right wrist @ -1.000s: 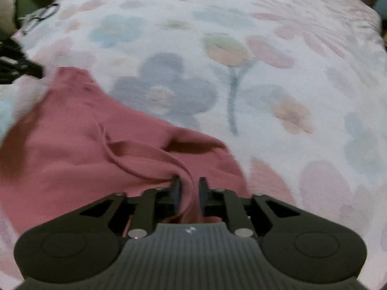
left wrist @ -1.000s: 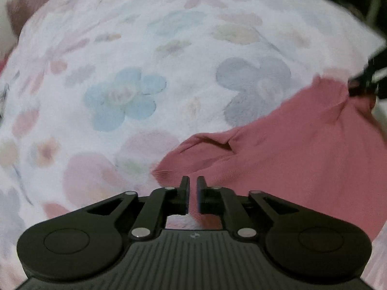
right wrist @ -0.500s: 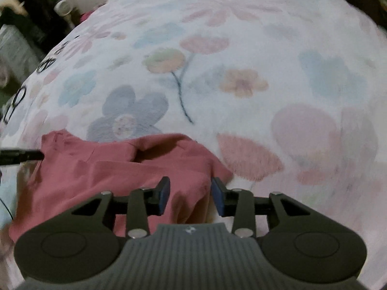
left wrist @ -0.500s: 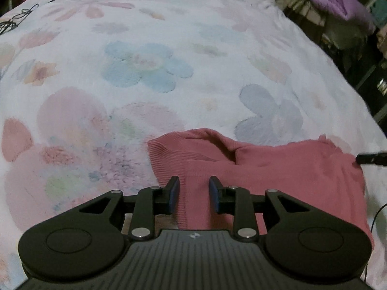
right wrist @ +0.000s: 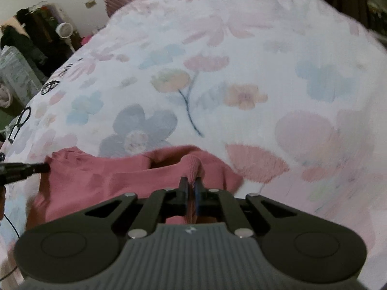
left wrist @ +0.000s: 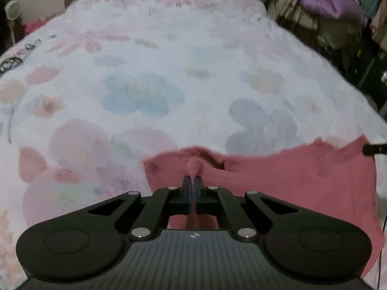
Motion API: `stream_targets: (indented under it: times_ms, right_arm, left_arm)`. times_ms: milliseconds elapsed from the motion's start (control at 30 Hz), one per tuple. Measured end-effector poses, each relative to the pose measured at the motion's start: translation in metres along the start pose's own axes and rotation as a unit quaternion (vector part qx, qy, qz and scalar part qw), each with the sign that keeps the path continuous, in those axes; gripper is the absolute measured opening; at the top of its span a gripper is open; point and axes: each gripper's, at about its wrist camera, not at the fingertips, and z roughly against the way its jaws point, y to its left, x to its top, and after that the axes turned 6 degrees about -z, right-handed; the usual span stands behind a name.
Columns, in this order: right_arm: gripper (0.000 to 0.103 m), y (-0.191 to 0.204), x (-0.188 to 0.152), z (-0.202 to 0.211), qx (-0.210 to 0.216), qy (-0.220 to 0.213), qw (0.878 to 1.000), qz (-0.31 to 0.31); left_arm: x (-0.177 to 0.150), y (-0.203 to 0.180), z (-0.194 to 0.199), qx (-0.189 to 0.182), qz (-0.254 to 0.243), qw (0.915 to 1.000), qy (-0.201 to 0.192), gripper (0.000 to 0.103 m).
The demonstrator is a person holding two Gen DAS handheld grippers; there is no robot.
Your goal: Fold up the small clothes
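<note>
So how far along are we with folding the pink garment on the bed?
Early. Done: the pink garment lies spread on the floral bedspread, with no finished fold visible. In hand: the left gripper is shut on a pinch of its edge near one end, and the right gripper is shut on a pinch near the other. Left: probably lifting both pinches, carrying them across for the fold, then releasing and flattening.

No legible text, label, brand or number anywhere.
</note>
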Motion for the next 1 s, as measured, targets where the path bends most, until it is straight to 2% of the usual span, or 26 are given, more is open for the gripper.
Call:
stream_targets:
  times_ms: [233,300,433,533,633,667,733,767,833,900,1000]
  right_arm:
    - [0.000,0.010,0.010,0.041,0.007,-0.048,0.999,0.015]
    - [0.000,0.012,0.016,0.046,0.011,-0.057,0.998,0.017]
    - [0.000,0.013,0.029,0.021,-0.002,-0.050,0.999,0.017]
    - [0.000,0.007,0.029,-0.014,-0.011,-0.030,0.999,0.007]
    - [0.001,0.000,0.023,-0.042,-0.020,-0.017,1.000,-0.003]
    - [0.007,-0.001,0.021,-0.048,-0.030,-0.014,0.999,-0.004]
    - [0.008,-0.004,0.017,-0.051,-0.047,-0.020,0.999,-0.010]
    - [0.016,-0.006,0.015,-0.050,-0.050,-0.021,0.998,-0.012]
    - [0.022,-0.007,0.011,-0.044,-0.063,-0.022,0.998,-0.009]
    - [0.022,-0.006,0.004,-0.034,-0.071,-0.018,0.997,-0.004]
    - [0.025,-0.004,-0.016,-0.013,-0.062,0.001,0.998,-0.003]
  left_arm:
    - [0.015,0.004,0.047,0.026,0.005,0.9976,-0.064,0.001]
    - [0.022,0.004,0.048,0.033,-0.002,0.9970,-0.069,0.001]
    - [0.031,0.010,0.014,0.043,-0.006,0.9983,-0.038,0.001]
    - [0.028,0.014,-0.021,0.050,-0.002,0.9987,-0.005,0.001]
    - [0.019,0.018,-0.037,0.052,0.009,0.9986,0.009,0.003]
    - [0.016,0.019,-0.039,0.051,0.017,0.9985,0.008,0.009]
    - [0.010,0.022,-0.036,0.054,0.027,0.9982,-0.001,0.014]
    - [0.008,0.023,-0.033,0.054,0.030,0.9981,0.000,0.019]
    - [0.003,0.025,-0.025,0.051,0.038,0.9980,0.003,0.021]
    - [-0.004,0.025,-0.013,0.043,0.043,0.9981,0.006,0.021]
    - [-0.017,0.016,0.007,0.026,0.032,0.9990,0.018,0.022]
